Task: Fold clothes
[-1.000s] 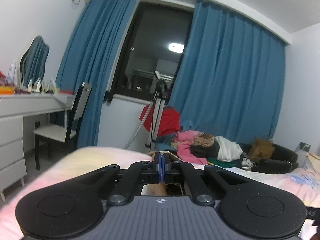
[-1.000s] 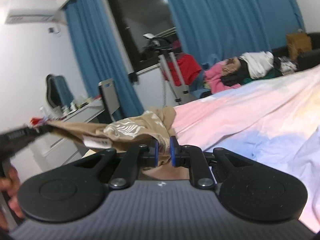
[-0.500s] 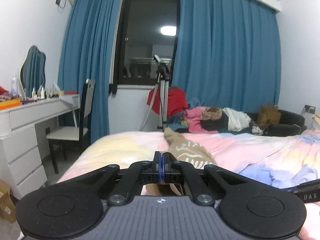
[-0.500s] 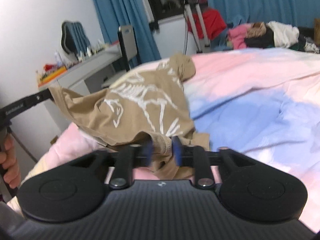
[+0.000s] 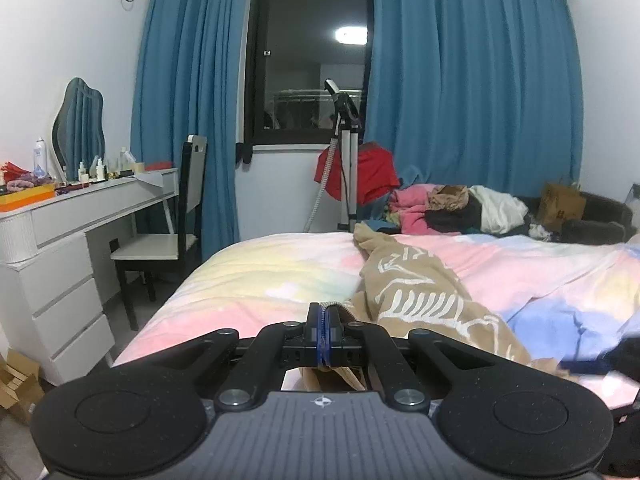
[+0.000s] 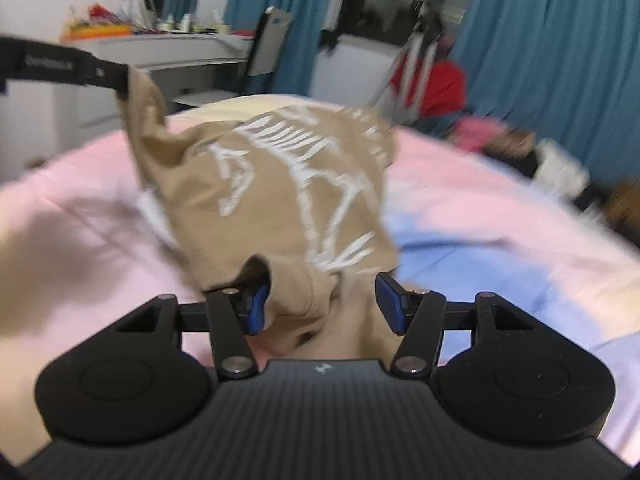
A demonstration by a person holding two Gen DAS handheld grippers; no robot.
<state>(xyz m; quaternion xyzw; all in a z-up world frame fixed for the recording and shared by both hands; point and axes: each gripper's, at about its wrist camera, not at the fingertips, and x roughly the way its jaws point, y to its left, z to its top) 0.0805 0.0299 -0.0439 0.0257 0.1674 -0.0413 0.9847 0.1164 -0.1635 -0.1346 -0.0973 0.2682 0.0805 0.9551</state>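
A tan garment [image 5: 416,296] with a white skeleton print lies stretched across the pastel bedspread [image 5: 256,280]. My left gripper [image 5: 323,322] is shut on its near edge, with fabric bunched under the blue pads. In the right wrist view the same tan garment [image 6: 288,184] is draped in front of my right gripper [image 6: 318,304], whose jaws stand wide apart with a fold of cloth lying loosely between them. The left gripper's black fingers [image 6: 76,70] hold a raised corner at the upper left. This view is motion-blurred.
A white dressing table [image 5: 60,232] with a mirror and bottles and a chair [image 5: 168,236] stand left of the bed. A clothes pile [image 5: 452,208], a red garment on a stand [image 5: 360,176] and blue curtains [image 5: 472,92] lie beyond the bed's far end.
My right gripper has opened and let go of the tan garment, which was pinched before. The garment has come down onto the bed. My left gripper stays shut on its edge.
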